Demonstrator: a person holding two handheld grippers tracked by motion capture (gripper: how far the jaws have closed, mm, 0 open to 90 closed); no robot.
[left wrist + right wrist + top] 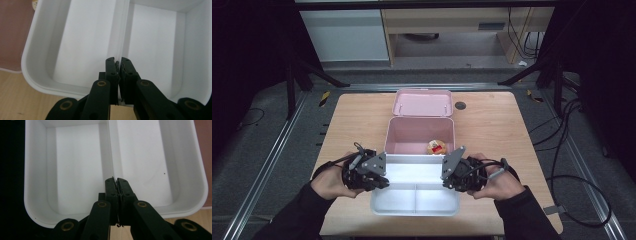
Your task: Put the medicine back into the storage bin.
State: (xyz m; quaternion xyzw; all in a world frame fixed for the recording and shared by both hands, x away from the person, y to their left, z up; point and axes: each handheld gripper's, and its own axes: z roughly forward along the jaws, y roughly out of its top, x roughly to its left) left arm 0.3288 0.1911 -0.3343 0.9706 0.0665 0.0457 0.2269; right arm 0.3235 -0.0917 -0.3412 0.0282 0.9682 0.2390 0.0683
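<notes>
1. While both claws grip it, the white tray (415,196) is held just near of the pink box (421,135), above the near part of the wooden surface (362,115).
2. The left claw (117,65) is pinched narrow on the tray's left end wall, right where the inner divider meets it, as the left gripper view shows.
3. The right claw (116,185) is pinched narrow on the tray's right end wall in the same way, at the divider, so the tray is carried from both ends.
4. The tray's compartments look bare and white in both gripper views.
5. The pink box stands open in the middle of the surface, with its lid (422,103) lying flat on the far side.
6. A small bun (438,147) sits in the box's near right corner.
7. My judgement: the box is open and the tray is gripped and off the box, so that part looks done.
8. What seems left is setting the tray down, either on the surface or into the box; which one I cannot tell.
</notes>
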